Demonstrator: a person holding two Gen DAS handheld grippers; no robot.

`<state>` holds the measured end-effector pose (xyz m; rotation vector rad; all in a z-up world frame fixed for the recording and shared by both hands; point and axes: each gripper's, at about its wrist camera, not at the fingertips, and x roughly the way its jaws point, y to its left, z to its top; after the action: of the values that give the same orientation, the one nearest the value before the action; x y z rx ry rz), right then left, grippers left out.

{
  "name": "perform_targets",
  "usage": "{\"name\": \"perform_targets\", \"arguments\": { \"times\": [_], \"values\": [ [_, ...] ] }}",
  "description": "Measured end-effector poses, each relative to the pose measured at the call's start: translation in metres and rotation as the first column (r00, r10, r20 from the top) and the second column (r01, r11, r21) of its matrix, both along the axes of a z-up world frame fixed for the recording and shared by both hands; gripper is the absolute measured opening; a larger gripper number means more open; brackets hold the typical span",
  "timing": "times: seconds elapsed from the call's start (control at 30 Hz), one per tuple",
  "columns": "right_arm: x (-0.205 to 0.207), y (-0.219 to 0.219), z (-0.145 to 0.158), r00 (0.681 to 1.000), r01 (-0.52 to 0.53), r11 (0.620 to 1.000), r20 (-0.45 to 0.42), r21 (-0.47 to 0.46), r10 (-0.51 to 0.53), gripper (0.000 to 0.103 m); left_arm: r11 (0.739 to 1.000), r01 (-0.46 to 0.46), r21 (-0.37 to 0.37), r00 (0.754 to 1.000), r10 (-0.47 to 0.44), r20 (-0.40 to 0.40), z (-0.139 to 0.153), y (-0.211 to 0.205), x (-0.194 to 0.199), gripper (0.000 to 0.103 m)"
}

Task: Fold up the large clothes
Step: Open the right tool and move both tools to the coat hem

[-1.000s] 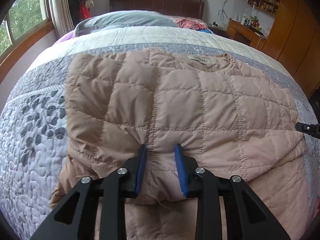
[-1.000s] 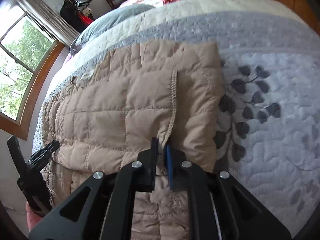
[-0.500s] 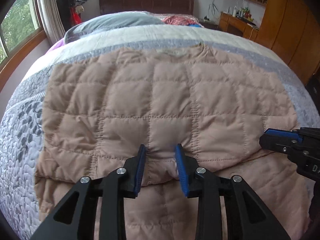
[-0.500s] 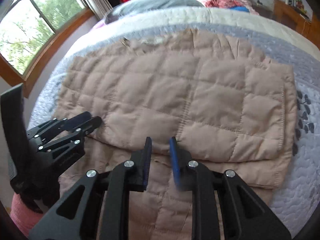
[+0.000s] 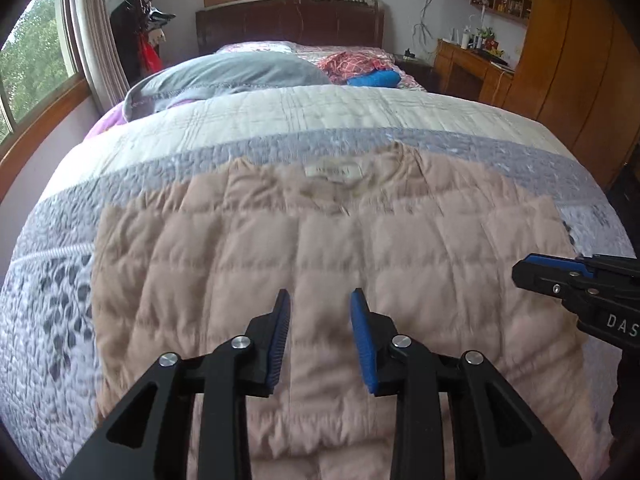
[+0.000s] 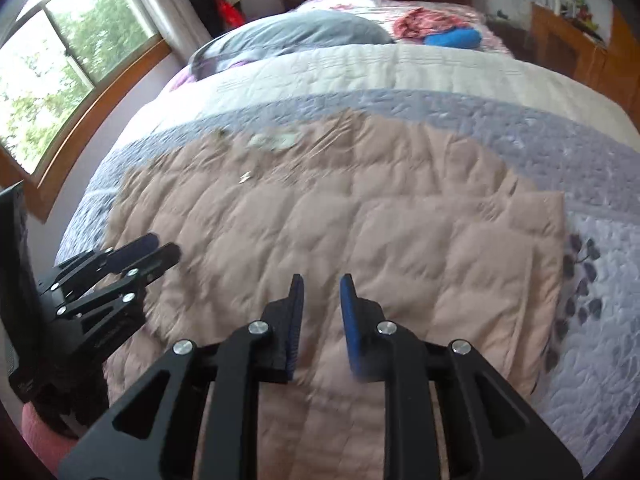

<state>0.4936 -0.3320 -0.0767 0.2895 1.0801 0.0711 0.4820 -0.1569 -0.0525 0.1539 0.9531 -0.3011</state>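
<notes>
A beige quilted jacket (image 5: 328, 248) lies flat and folded on the bed, collar label at the far side; it also shows in the right wrist view (image 6: 360, 232). My left gripper (image 5: 320, 300) hovers above the jacket's near half, open and empty. My right gripper (image 6: 320, 284) hovers above the jacket's near right part, open and empty. The right gripper shows at the right edge of the left wrist view (image 5: 568, 276). The left gripper shows at the left of the right wrist view (image 6: 132, 264).
The bed has a grey and white quilt (image 5: 320, 116). A grey pillow (image 5: 232, 74) and red and blue clothes (image 5: 360, 68) lie at the headboard end. A window (image 5: 24, 68) is on the left, wooden cabinets (image 5: 560, 60) on the right.
Both grippers let go of the jacket's edge after laying it over, then lifted and pulled back. The right jaws opened wider. The jacket now lies folded.
</notes>
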Motion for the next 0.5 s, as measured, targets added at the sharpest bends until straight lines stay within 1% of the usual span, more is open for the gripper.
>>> {"name": "perform_targets", "arguments": {
  "times": [0.07,0.1,0.13,0.23,0.27,0.33,0.4,0.43,0.5],
  "values": [
    [0.014,-0.013,-0.008,1.0,0.025,1.0,-0.019,-0.002,-0.025,0.02,1.0,-0.018,0.013,1.0,0.018,-0.016,-0.006,-0.005,0.019,0.031],
    [0.023,-0.018,-0.017,0.998,0.038,0.999,-0.041,0.0,-0.038,0.02,1.0,-0.026,0.017,0.999,0.027,-0.034,-0.011,-0.007,0.027,0.031],
    [0.023,-0.023,-0.022,0.997,0.047,0.999,-0.056,0.001,-0.047,0.017,0.999,-0.039,0.022,0.998,0.04,-0.053,-0.017,-0.007,0.034,0.031],
    [0.033,-0.031,-0.045,0.994,0.053,0.998,-0.101,0.032,-0.049,0.016,0.998,-0.051,0.031,0.993,0.054,-0.105,-0.039,-0.008,0.05,0.032],
    [0.035,-0.032,-0.053,0.993,0.056,0.997,-0.109,0.045,-0.051,0.016,0.998,-0.051,0.037,0.993,0.054,-0.104,-0.044,-0.01,0.052,0.032],
    [0.035,-0.034,-0.058,0.992,0.063,0.996,-0.115,0.059,-0.056,0.016,0.997,-0.052,0.052,0.994,0.057,-0.091,-0.047,-0.012,0.051,0.032],
    [0.032,-0.036,-0.051,0.991,0.074,0.995,-0.115,0.072,-0.065,0.018,0.997,-0.056,0.048,0.994,0.061,-0.094,-0.042,-0.011,0.048,0.032],
    [0.026,-0.036,-0.045,0.993,0.072,0.994,-0.102,0.084,-0.063,0.02,0.998,-0.06,0.032,0.993,0.063,-0.099,-0.035,-0.006,0.044,0.032],
    [0.001,-0.04,-0.022,0.999,0.039,0.993,-0.034,0.112,-0.035,0.021,0.998,-0.054,-0.016,0.995,0.052,-0.088,-0.018,0.007,0.03,0.032]
  ]
}}
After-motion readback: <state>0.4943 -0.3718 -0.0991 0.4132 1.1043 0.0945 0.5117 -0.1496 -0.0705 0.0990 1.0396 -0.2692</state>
